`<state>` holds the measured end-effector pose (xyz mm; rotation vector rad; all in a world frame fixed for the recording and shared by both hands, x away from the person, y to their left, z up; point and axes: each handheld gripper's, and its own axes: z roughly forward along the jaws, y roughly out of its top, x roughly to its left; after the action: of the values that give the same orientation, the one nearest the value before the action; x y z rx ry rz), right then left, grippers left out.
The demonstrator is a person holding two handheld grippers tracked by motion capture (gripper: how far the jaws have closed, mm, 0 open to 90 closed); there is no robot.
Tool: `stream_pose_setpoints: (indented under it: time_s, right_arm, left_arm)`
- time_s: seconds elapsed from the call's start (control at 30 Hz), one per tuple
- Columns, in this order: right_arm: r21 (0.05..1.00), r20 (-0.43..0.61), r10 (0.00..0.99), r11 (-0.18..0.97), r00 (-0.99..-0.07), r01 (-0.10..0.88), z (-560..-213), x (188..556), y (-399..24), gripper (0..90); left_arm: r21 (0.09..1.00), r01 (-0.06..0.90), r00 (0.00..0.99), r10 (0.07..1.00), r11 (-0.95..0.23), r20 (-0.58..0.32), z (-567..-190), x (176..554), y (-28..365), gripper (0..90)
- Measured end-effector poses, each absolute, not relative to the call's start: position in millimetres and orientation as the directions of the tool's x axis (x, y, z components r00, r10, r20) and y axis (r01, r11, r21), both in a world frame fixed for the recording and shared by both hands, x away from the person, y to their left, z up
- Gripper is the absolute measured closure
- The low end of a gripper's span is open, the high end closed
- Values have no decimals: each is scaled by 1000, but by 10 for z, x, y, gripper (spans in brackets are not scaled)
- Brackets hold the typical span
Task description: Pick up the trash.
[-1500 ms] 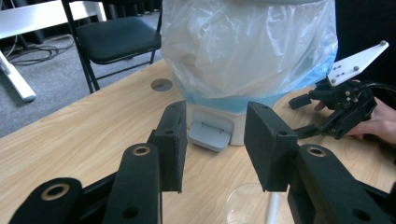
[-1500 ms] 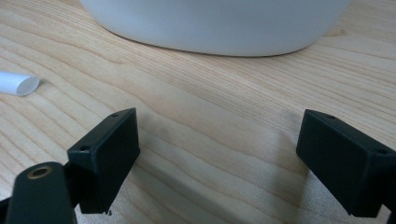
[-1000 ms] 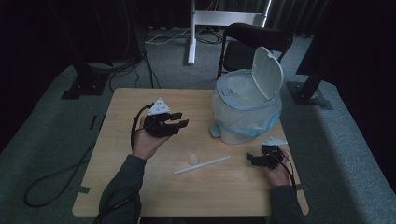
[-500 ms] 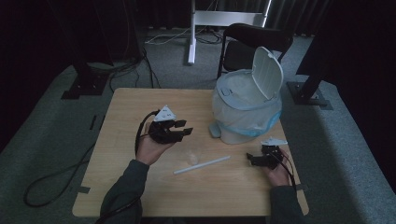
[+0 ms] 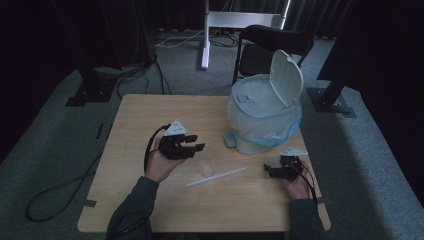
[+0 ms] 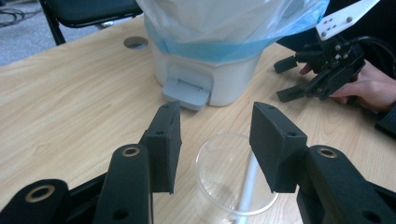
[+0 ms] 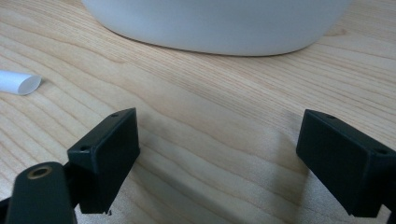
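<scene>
Clear cup and white straw on tabletop
Clear cup (image 6: 233,182) upright, empty; white straw (image 5: 216,177) lying flat just beside it, near white bin (image 5: 265,122).

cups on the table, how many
1. A clear plastic cup stands upright between the open left gripper fingers, just before the white straw and near the bin.

Left gripper (image 5: 194,143) above table (image 5: 150,115), near cup (image 5: 207,166); straw (image 5: 216,177) beside.
</scene>
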<state>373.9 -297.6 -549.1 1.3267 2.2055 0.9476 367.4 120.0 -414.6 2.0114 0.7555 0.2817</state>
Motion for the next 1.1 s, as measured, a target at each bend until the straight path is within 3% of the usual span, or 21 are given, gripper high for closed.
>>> stream_pose_setpoints:
  time_s: [1.1]
  right_arm:
    - [722,7,881,323,-473,612,-5492,3734,-2975,122]
  left_arm:
    - [793,467,764,630,-391,-140,-4482,3659,1188,512]
